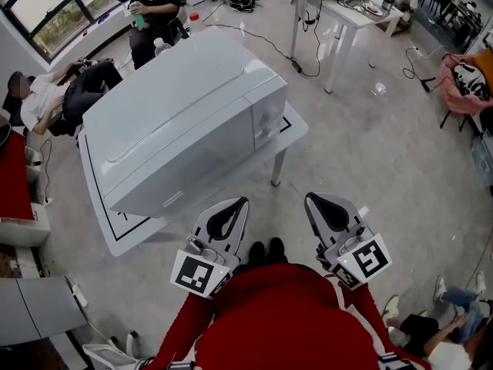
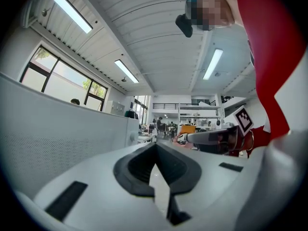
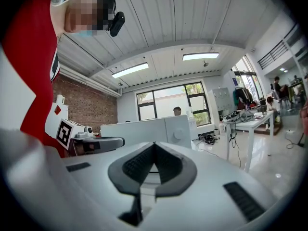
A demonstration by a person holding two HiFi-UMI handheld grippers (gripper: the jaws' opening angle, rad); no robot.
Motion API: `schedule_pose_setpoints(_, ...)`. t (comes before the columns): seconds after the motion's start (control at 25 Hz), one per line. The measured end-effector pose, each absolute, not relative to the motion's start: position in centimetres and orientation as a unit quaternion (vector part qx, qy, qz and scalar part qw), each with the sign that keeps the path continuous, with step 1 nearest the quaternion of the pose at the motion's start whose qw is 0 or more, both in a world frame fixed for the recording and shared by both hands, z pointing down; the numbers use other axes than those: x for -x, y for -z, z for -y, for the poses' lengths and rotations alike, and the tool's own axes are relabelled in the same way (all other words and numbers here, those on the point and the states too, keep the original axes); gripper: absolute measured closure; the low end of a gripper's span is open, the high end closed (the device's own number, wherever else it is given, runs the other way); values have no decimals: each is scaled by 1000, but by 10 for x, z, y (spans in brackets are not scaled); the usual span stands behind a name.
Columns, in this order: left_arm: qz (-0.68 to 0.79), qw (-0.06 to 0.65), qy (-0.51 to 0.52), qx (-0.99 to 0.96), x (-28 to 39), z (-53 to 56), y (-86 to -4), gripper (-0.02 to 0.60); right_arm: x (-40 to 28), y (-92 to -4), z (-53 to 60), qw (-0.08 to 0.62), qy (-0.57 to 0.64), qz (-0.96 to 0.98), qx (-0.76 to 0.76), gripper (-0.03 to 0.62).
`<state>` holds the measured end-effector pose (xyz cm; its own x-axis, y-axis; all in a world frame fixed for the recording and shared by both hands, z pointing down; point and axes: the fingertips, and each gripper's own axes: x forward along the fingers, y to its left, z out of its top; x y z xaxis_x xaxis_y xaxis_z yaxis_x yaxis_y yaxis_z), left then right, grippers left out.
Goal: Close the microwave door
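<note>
A: Where does the microwave (image 1: 185,106) stand?

B: On a small white table (image 1: 131,241), in front of the person and a little to the left in the head view. It takes up most of the tabletop.

A: And its door (image 1: 181,166)?

B: It lies flush with the front, beside the panel with the round knob (image 1: 269,126). With the front shut, nothing of the inside shows, so I cannot tell what it holds.

A: What about the tools?

B: Both are held close to the red-sleeved body, well apart from the microwave and touching nothing. The left gripper (image 1: 242,202) has its jaws pressed together at the tips, with nothing between them; its own view confirms it (image 2: 155,147). The right gripper (image 1: 308,197) is the same, tips meeting, empty (image 3: 154,145).

A: Does either gripper view catch the microwave?

B: Yes. The right gripper view shows its white front and knob (image 3: 179,134) beyond the jaws. The left gripper view has its pale side wall (image 2: 62,129) filling the left.

A: Anything else nearby?

B: A white desk (image 1: 347,10) strewn with cables stands farther off on the grey floor (image 1: 370,160).
</note>
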<state>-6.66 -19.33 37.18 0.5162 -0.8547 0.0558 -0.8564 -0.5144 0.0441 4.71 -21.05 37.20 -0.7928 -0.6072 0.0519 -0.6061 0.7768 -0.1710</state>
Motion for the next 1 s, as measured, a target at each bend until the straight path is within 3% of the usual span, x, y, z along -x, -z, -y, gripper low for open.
schedule_pose_setpoints(0.56,509,42,-42,-859,78,189,-380,574,-38,-370,209,-8,71,-948,310,585)
schedule_pose_setpoints(1.0,505,35,1,-863,65,196,-370,574,-39,-375,211,-9,73,-948,310,585)
